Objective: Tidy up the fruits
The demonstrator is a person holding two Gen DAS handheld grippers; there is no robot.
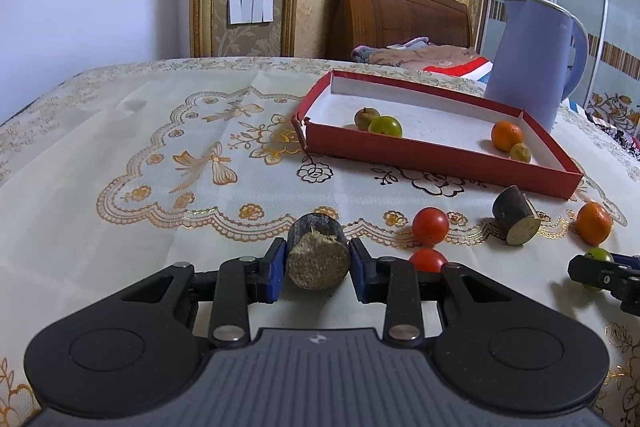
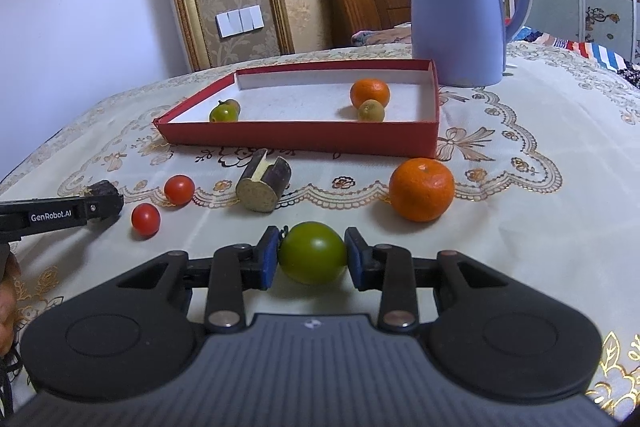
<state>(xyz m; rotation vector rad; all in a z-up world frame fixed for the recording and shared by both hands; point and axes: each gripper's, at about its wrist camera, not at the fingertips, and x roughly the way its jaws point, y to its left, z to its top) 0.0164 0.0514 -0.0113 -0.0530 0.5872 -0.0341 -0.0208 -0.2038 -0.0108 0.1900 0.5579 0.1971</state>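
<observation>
- Left gripper [image 1: 318, 259] clenches a dark cane stub [image 1: 318, 257]; the stub's far end is hidden
- Right gripper [image 2: 312, 254] grips a green fruit [image 2: 313, 253]; its underside is hidden
- Red tray [image 2: 304, 137] at twelve o'clock; one fruit [image 2: 233, 103] inside is half hidden

On the tabletop [image 2: 520, 227], a shallow box [image 2: 296, 137] lies far of centre with a kettle [image 2: 456, 11] just behind its right corner. In the box, two small fruits [image 2: 224, 111] sit left, a mandarin [image 2: 369, 92] and another small fruit [image 2: 371, 111] right. Nearer, from left to right, lie two cherry tomatoes [image 2: 179, 189], a sugarcane piece [image 2: 262, 185] and a second mandarin [image 2: 421, 189].
</observation>
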